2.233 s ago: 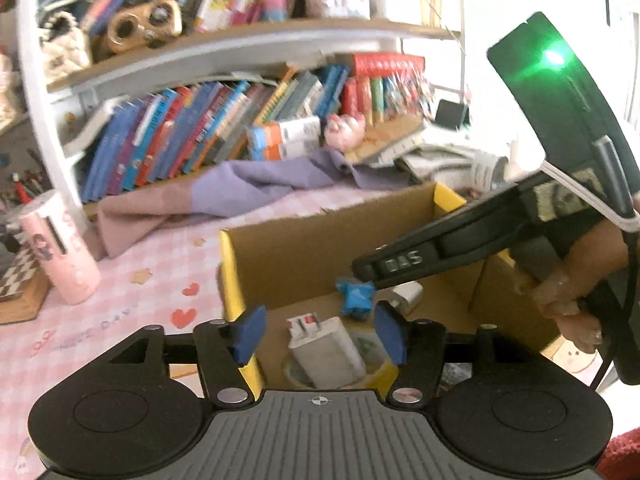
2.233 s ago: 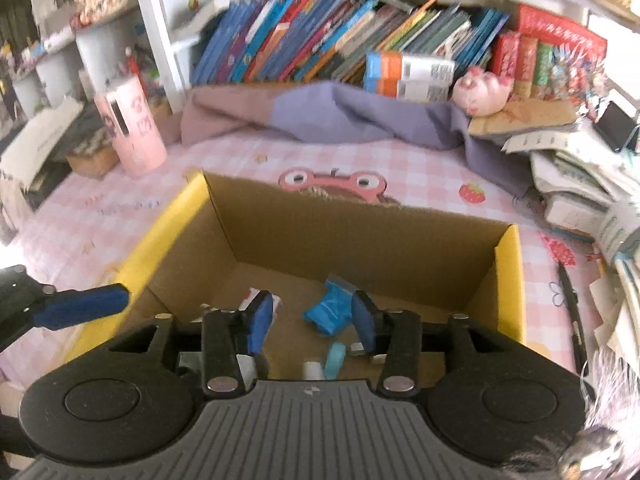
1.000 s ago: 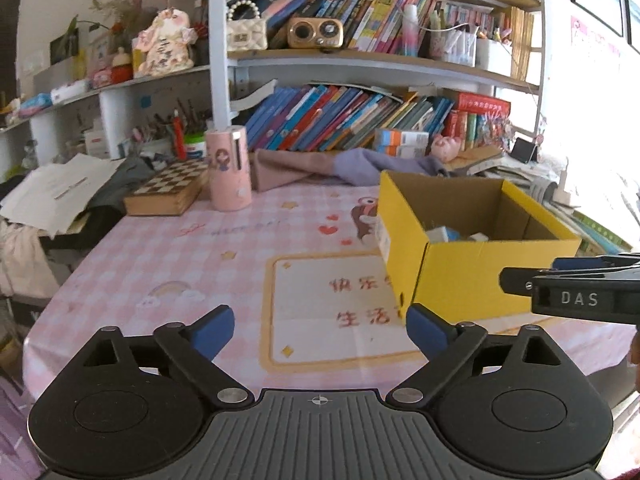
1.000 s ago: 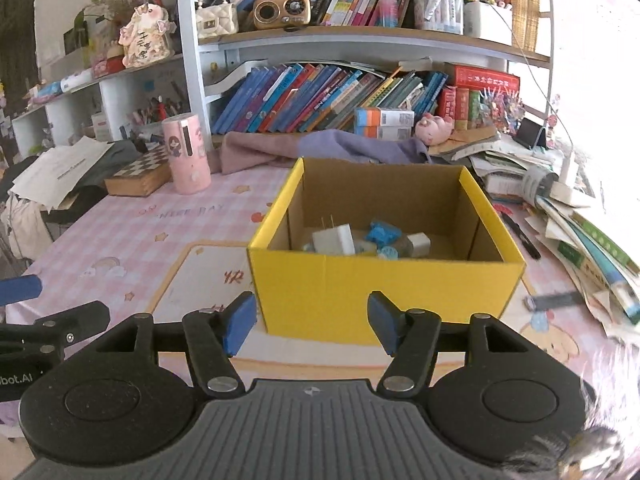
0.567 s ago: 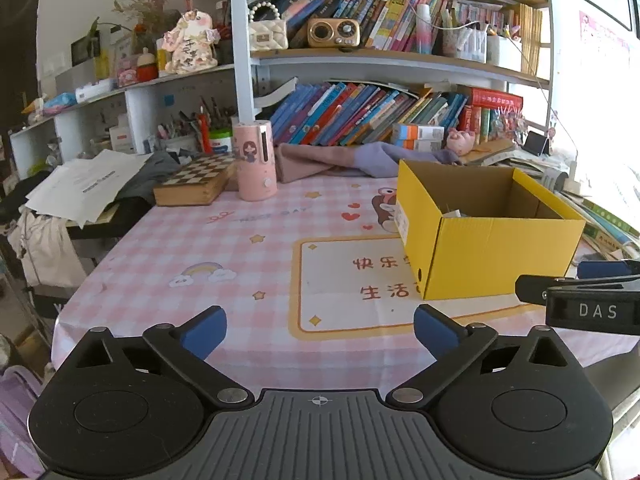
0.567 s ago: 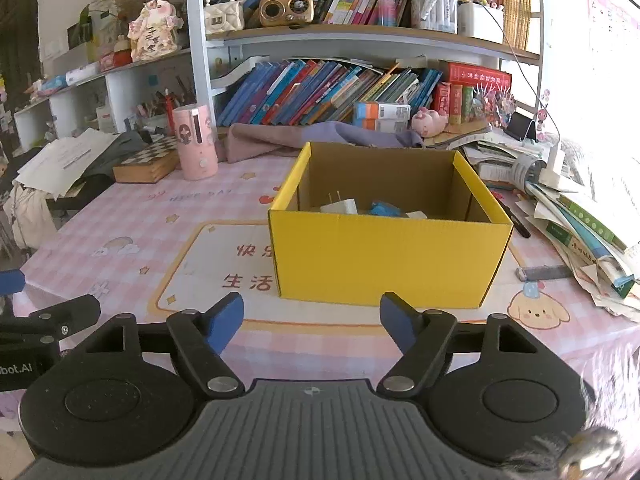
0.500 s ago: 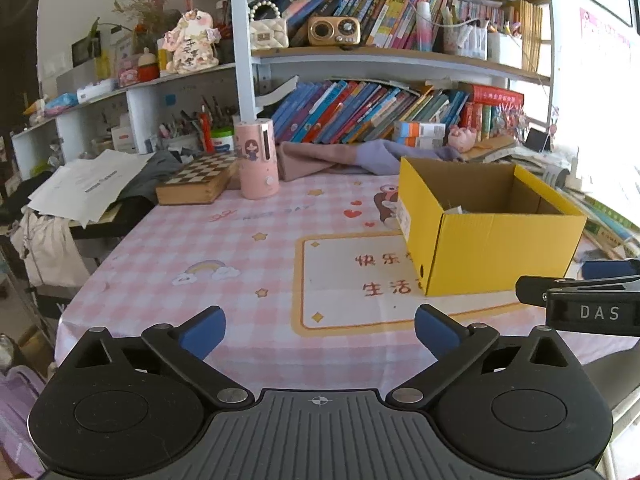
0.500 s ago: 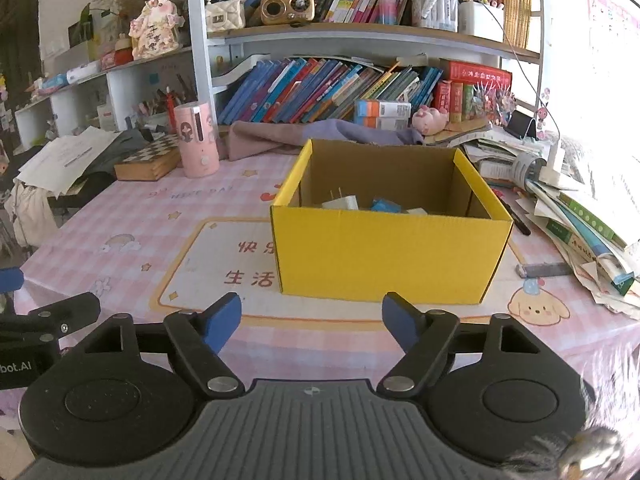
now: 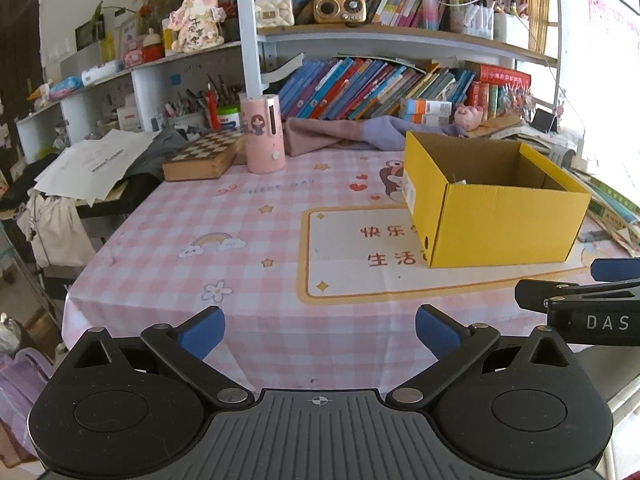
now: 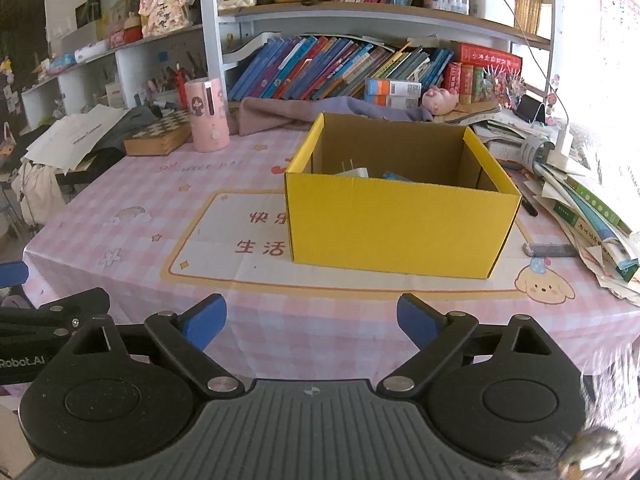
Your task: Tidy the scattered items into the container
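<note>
Left wrist view: left gripper (image 9: 318, 330) hangs over the near table edge, jaws spread wide with only tablecloth (image 9: 240, 236) between them.
Right wrist view: right gripper (image 10: 311, 320) faces the yellow box (image 10: 400, 228); its jaws have just been opening and stand wide, nothing between them.
Container: the yellow box sits on the printed mat (image 10: 240, 240), well apart from both grippers, open top up.
Items: a white piece (image 10: 354, 172) and a blue piece (image 10: 394, 176) peek over the front wall, inside the box.
Around: pink cylinder (image 9: 264, 138) and chessboard case (image 9: 204, 156) behind left; purple cloth (image 10: 304, 114) behind the box; stacked papers and books (image 10: 592, 204) just right of it; grey bar (image 10: 550, 249) near its right corner.
In the way: nothing between grippers and box.
Hidden: the box floor and most of its contents, behind the front wall; what the pieces are cannot be told.
</note>
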A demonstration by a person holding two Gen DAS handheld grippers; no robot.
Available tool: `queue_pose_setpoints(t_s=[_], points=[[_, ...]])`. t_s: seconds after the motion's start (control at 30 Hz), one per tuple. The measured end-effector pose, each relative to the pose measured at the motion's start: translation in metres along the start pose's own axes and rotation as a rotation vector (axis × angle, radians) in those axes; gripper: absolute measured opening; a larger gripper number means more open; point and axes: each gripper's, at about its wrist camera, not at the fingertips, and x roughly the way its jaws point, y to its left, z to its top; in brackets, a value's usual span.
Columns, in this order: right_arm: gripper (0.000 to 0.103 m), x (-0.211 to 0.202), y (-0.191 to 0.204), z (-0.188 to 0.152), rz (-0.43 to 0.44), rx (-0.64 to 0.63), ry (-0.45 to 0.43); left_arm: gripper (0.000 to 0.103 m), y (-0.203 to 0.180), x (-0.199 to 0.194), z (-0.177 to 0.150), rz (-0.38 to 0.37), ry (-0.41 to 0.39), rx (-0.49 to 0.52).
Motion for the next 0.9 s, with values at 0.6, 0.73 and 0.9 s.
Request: queue_pose_setpoints(t_s=[0.6, 0.73, 0.9], points=[[0.094, -0.0039, 0.0013, -0.0042, 0.003, 0.006, 0.008, 0.103, -0.0046, -0.0033, -0.0017, -0.016, 0.002, 0.013], [0.095, -0.0046, 0.0013, -0.0041, 0.003, 0.005, 0.008, 0.103, -0.005, -0.0028, -0.0013, -0.019, 0.005, 0.013], [0.095, -0.0043, 0.0014, -0.0043, 0.003, 0.006, 0.008, 0.103, -0.0052, -0.0018, -0.001, -0.023, 0.005, 0.012]])
